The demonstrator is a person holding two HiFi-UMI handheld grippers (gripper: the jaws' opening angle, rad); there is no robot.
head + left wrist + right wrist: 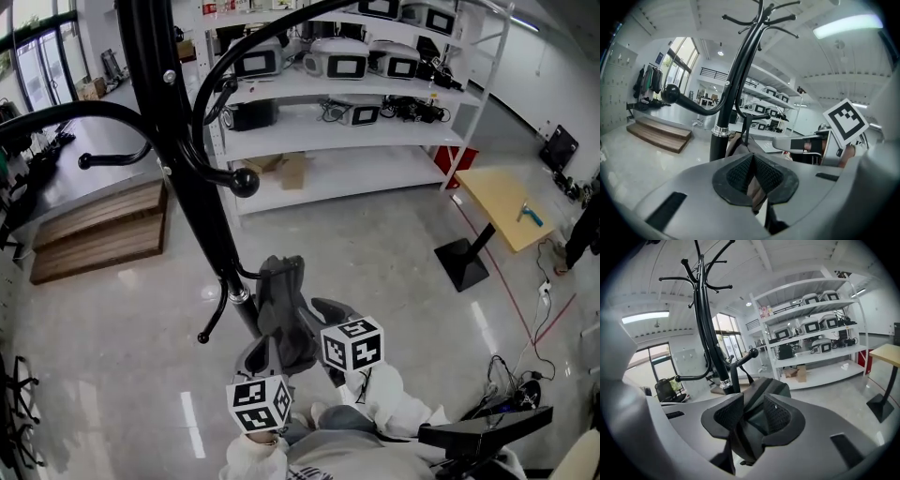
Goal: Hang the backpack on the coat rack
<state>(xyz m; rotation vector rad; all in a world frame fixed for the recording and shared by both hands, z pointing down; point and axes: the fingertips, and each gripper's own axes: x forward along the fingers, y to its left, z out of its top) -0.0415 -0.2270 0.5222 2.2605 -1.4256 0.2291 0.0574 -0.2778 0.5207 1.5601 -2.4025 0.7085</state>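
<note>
Backpack [281, 314] low against coat rack [187, 178], strap [734, 378] seemingly over a hook [751, 353] | left tongs [753, 174] clamped on its fabric | right tongs [752, 418] apart, strap loose between | risk — strap half-seated, may slip off when left lets go

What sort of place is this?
Probably a lab or workshop, not a home: white shelves loaded with boxy screened devices, a bare polished floor, and a small yellow table.
</note>
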